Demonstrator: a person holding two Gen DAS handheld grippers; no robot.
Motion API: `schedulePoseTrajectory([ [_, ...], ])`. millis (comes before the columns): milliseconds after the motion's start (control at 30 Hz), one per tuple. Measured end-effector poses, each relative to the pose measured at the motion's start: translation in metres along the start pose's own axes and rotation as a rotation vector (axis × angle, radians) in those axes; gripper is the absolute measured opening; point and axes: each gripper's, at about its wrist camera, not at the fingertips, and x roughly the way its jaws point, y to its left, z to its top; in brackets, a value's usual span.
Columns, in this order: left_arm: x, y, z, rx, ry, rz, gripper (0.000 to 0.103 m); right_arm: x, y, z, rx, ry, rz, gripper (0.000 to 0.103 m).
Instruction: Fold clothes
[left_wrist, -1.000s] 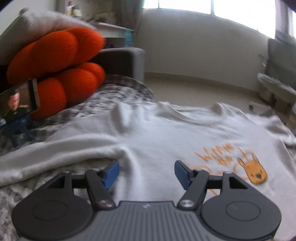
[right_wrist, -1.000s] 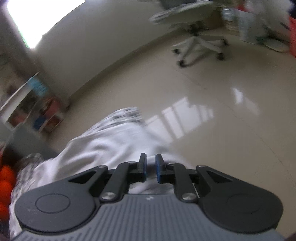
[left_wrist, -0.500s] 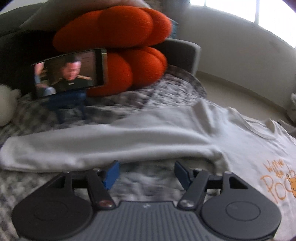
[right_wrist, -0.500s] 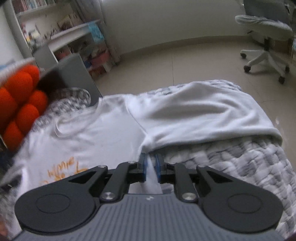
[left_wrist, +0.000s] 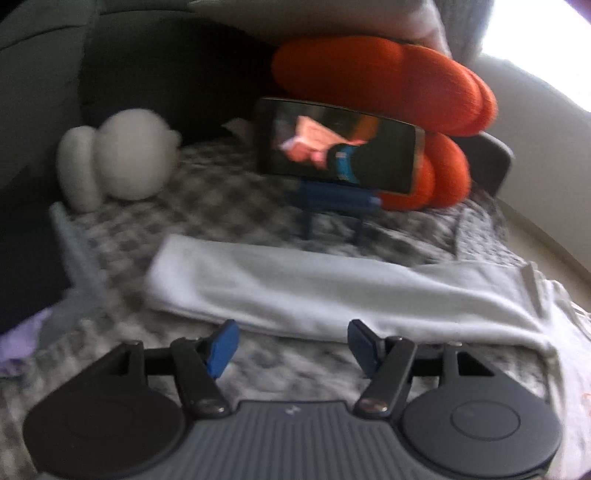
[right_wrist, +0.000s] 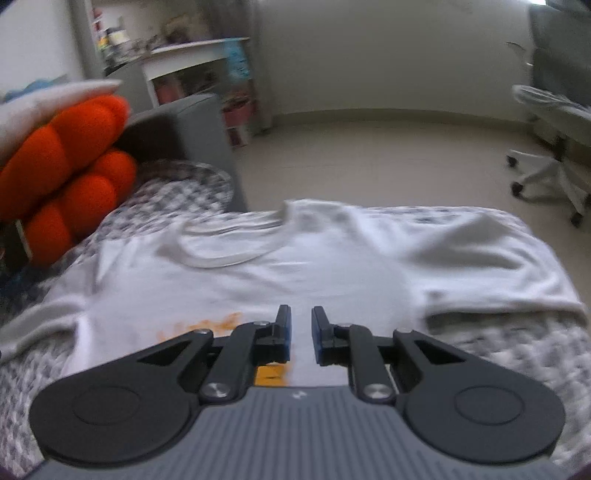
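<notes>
Down on the bed, through my left wrist camera, my left tongs (left_wrist: 290, 347) stand wide open with nothing between the blue pads, hovering over the checkered grey blanket (left_wrist: 229, 218) just short of the long white sleeve (left_wrist: 295, 284) of the T-shirt, which lies stretched flat across the bed toward its left edge. Beyond the sleeve a phone (left_wrist: 340, 147) showing a video sits on a small blue stand (left_wrist: 332, 203), with the orange knotted cushion (left_wrist: 391, 81) behind it and a pale plush toy (left_wrist: 122, 162) near the bed's far left corner; the picture is blurred. Through my right wrist camera, my right tongs (right_wrist: 301, 336) are nearly closed, a narrow gap showing between the pads and no cloth caught in it. They hang above the chest of the white T-shirt (right_wrist: 295, 273), spread face up with its collar toward the far edge of the bed and its other sleeve lying out toward the right edge. A bit of orange print (right_wrist: 214, 323) shows beside the tongs. An office chair (right_wrist: 554, 147) stands on the floor beyond.
</notes>
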Motion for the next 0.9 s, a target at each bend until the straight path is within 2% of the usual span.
schedulePoseTrajectory([
  [100, 0.003, 0.021, 0.002, -0.037, 0.009, 0.039, 0.067, 0.020, 0.025, -0.005, -0.026, 0.064, 0.087, 0.019],
  [167, 0.006, 0.034, 0.004, -0.053, 0.010, 0.062, 0.067, 0.035, 0.032, -0.009, -0.023, 0.105, 0.074, 0.021],
  [300, 0.010, 0.059, 0.005, -0.083, 0.004, 0.099, 0.067, 0.038, 0.052, -0.004, -0.041, 0.102, -0.004, 0.024],
  [400, 0.011, 0.070, 0.006, -0.115, 0.005, 0.109, 0.067, 0.041, 0.095, -0.007, -0.140, 0.118, 0.051, 0.024],
  [533, 0.010, 0.077, 0.008, -0.122, 0.002, 0.122, 0.067, 0.048, 0.152, -0.017, -0.238, 0.144, 0.168, 0.022],
  [633, 0.010, 0.083, 0.010, -0.131, -0.002, 0.127, 0.067, 0.061, 0.179, -0.027, -0.262, 0.150, 0.123, 0.013],
  [733, 0.012, 0.089, 0.012, -0.165, -0.003, 0.118, 0.067, 0.062, 0.184, -0.024, -0.192, 0.166, 0.095, 0.009],
  [900, 0.014, 0.095, 0.014, -0.224, 0.000, 0.098, 0.067, 0.057, 0.175, -0.027, -0.051, 0.174, 0.122, 0.008],
])
